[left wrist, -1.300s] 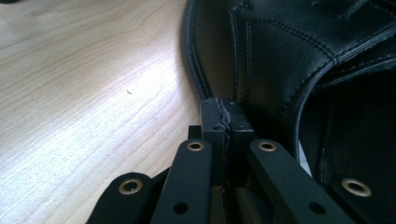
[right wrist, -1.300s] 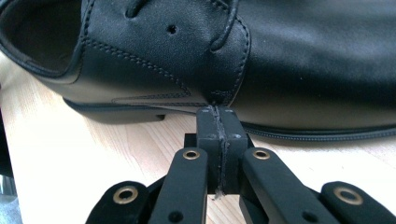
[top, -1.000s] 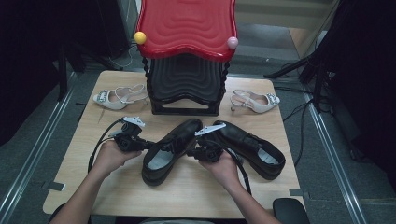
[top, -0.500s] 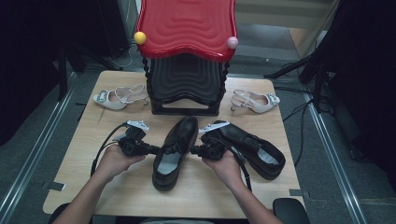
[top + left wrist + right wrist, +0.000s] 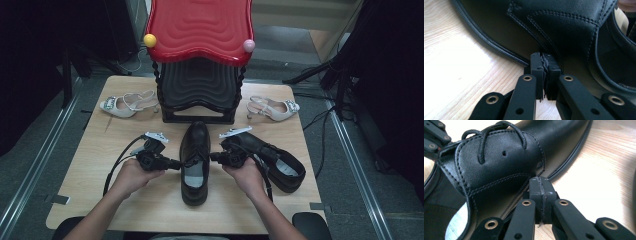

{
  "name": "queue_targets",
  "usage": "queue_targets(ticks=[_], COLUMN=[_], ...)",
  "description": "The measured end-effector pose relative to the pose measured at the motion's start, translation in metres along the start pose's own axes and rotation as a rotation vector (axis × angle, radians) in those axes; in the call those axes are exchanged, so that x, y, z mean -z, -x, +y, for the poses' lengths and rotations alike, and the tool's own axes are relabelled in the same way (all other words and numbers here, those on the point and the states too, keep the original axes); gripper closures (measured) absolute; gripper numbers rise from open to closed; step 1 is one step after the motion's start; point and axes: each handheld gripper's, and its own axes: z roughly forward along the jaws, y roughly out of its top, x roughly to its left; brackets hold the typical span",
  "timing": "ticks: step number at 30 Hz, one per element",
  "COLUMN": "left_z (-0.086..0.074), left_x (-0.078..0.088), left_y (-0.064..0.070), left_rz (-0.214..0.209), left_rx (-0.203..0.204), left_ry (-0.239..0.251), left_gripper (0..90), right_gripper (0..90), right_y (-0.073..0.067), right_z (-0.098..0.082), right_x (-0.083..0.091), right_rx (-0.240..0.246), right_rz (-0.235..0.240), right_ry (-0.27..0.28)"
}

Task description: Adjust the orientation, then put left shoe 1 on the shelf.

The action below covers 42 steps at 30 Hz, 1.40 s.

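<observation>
A black laced dress shoe (image 5: 196, 150) lies on the wooden table (image 5: 100, 200), its toe pointing at the rack. My left gripper (image 5: 177, 164) is shut, and its tips (image 5: 545, 56) rest against the shoe's (image 5: 564, 30) left side near the sole. Its jaws have just parted by a hair, with nothing between them. My right gripper (image 5: 212, 157) is shut too, its tips (image 5: 540, 180) touching the shoe's (image 5: 499, 160) right side below the laces. The two grippers flank the shoe without gripping it.
A second black shoe (image 5: 272, 160) lies slanted just right of my right hand. A red-topped black rack (image 5: 200, 65) stands at the table's far middle. Pale heeled sandals lie on either side of it, left (image 5: 127, 104) and right (image 5: 272, 108).
The black shoe has swung from a slant to straight, toe toward the rack. My left hand has moved right with it; the right hand has stayed about where it was.
</observation>
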Motion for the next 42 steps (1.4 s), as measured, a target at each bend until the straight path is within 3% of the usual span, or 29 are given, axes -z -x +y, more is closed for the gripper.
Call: queue_targets(ticks=[4, 7, 9, 12, 13, 16, 18, 22, 26, 31, 35, 39, 42], left_z=[-0.001, -0.001, 0.0, 0.005, 0.011, 0.022, 0.031, 0.048, 0.063, 0.083, 0.1, 0.115, 0.121], left_x=[0.003, 0.015, 0.02, 0.03, 0.034, 0.042, 0.049, 0.06, 0.071, 0.082, 0.09, 0.097, 0.1], left_y=[-0.002, -0.003, -0.002, 0.002, 0.005, 0.009, 0.012, 0.017, 0.016, 0.018, 0.021, 0.023, 0.025], left_rz=[0.017, 0.033, 0.037, 0.042, 0.031, 0.035, 0.049, 0.07, 0.089, 0.131, 0.156, 0.155, 0.154], left_rx=[0.0, 0.008, 0.004, -0.019, -0.02, -0.03, -0.046, -0.079, -0.092, -0.118, -0.14, -0.156, -0.163], left_ry=[0.0, 0.047, 0.062, 0.076, 0.091, 0.112, 0.123, 0.142, 0.168, 0.167, 0.178, 0.183, 0.187], left_gripper=[82.9, 79.3, 71.8, 62.0, 58.2, 53.2, 51.2, 59.3, 67.0, 73.4, 77.0, 82.7, 87.1], right_gripper=[89.6, 87.1, 86.2, 78.3, 69.9, 65.4, 65.1, 67.2, 62.8, 58.5, 56.8, 55.1, 54.6], right_y=[0.002, 0.006, 0.006, 0.006, 0.003, -0.001, -0.004, -0.012, -0.017, -0.021, -0.021, -0.022, -0.023], right_z=[0.0, 0.001, 0.002, 0.004, 0.004, 0.002, 0.002, 0.002, 0.005, 0.009, 0.011, 0.012, 0.012], right_x=[0.001, 0.006, 0.01, 0.023, 0.028, 0.035, 0.04, 0.044, 0.043, 0.042, 0.038, 0.033, 0.032], right_rx=[-0.005, -0.002, -0.009, -0.019, -0.031, -0.041, -0.061, -0.043, -0.078, -0.093, -0.104, -0.155, -0.162], right_rz=[0.0, 0.017, 0.016, 0.049, 0.056, 0.061, 0.092, 0.096, 0.098, 0.099, 0.07, 0.069, 0.075], right_ry=[-0.004, 0.003, 0.009, 0.025, 0.024, 0.017, 0.001, -0.038, -0.069, -0.094, -0.132, -0.16, -0.171])
